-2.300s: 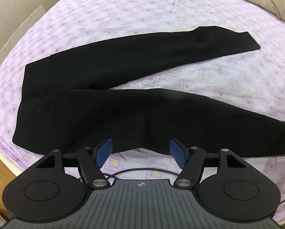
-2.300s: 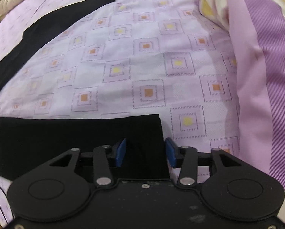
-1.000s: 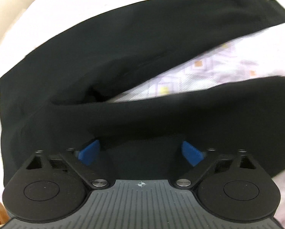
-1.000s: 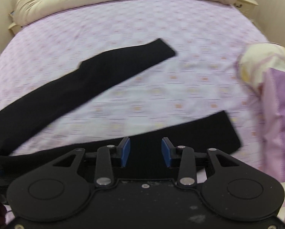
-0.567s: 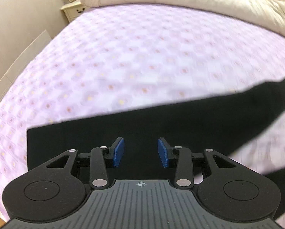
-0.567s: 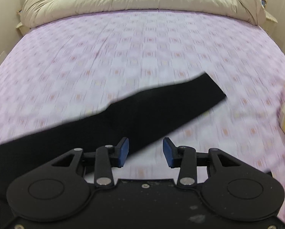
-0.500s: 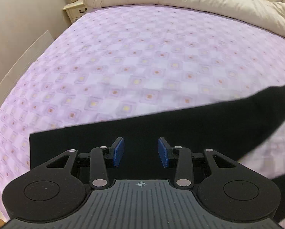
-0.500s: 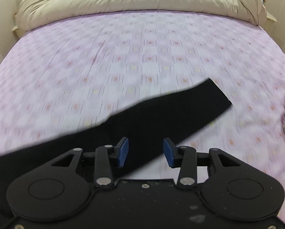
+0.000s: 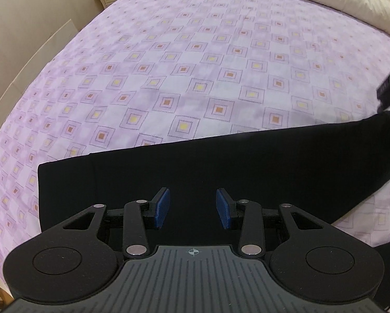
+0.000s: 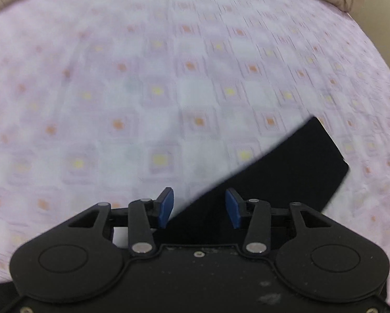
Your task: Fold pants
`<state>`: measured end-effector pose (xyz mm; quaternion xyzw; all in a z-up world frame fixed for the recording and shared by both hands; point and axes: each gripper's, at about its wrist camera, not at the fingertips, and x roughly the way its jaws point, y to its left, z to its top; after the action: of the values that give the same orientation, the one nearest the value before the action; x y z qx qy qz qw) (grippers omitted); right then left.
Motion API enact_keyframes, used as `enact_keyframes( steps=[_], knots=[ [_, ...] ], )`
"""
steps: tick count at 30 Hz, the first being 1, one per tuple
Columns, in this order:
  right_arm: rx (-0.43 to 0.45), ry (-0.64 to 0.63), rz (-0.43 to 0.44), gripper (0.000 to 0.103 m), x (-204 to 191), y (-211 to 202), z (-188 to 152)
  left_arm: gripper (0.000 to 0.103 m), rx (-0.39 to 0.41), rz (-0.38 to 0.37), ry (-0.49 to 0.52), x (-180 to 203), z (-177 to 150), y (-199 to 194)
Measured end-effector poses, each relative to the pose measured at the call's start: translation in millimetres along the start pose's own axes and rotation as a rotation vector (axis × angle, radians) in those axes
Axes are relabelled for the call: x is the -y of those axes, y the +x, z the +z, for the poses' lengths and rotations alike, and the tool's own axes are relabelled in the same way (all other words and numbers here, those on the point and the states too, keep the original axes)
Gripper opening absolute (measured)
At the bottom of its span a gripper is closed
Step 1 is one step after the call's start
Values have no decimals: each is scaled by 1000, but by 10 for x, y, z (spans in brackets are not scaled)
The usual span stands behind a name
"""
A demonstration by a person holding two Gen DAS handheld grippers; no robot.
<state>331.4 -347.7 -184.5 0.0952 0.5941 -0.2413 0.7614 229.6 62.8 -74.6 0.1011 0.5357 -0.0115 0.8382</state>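
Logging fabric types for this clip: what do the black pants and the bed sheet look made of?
Black pants: matte, smooth, probably a soft knit or woven cloth; no sheen, weave unreadable. Bed sheet: thin woven fabric, likely cotton, lilac with printed squares; it lies flat with faint creases.

Black pants point(image 9: 221, 164) on lilac diamond-patterned sheet point(image 9: 195, 60).

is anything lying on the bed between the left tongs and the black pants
Nothing visible. The left tongs hang right over the black pants, jaws parted, with only the fabric between and below the pads. The purple patterned sheet beyond shows nothing else on it.
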Motion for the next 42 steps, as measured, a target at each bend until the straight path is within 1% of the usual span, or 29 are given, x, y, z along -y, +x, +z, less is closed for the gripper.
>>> enact_keyframes(
  steps=[1,2,3,5,7,11,14,17,19,21,24,26,30,33,36,40,42],
  knots=[
    [-5,0,9,28,34,-3,-33,38,3,-2,-2,-4,13,-7],
    [1,-3,32,11,77,-26,-74,38,7,-5,-4,0,28,-7],
    [11,-10,51,3,145,-73,-116,38,11,-11,-5,0,42,1],
    [57,-14,77,3,269,-260,-258,38,23,-24,-8,-1,71,-19],
    [96,-1,109,2,496,-488,-472,38,34,-32,-8,5,89,-47],
    [119,70,156,2,923,-813,-969,38,51,-69,-26,4,119,-123],
    [105,126,169,3,1196,-951,-1435,38,48,-110,-58,-17,151,-156],
    [72,169,160,3,1367,-994,-1857,39,34,-158,-98,-42,169,-160],
    [27,197,157,3,1422,-907,-2078,39,-4,-187,-131,-68,173,-88],
    [-2,219,160,3,1450,-797,-2224,39,-65,-209,-163,-96,179,23],
    [-12,223,168,3,1465,-748,-2311,39,-127,-212,-223,-202,156,132],
    [-7,216,168,3,1448,-725,-2319,39,-129,-190,-239,-279,110,131],
    [-13,225,179,3,1418,-715,-2320,39,-126,-130,-219,-430,12,118],
    [-21,215,182,4,1418,-684,-2352,39,-155,-118,-247,-566,-43,185],
    [-29,201,181,4,1408,-648,-2346,39,-186,-130,-314,-678,-63,289],
    [-39,206,182,4,1396,-605,-2310,39,-230,-165,-365,-710,-42,446],
    [-43,205,182,5,1396,-605,-2305,39,-224,-182,-395,-729,-28,471]
  ],
)
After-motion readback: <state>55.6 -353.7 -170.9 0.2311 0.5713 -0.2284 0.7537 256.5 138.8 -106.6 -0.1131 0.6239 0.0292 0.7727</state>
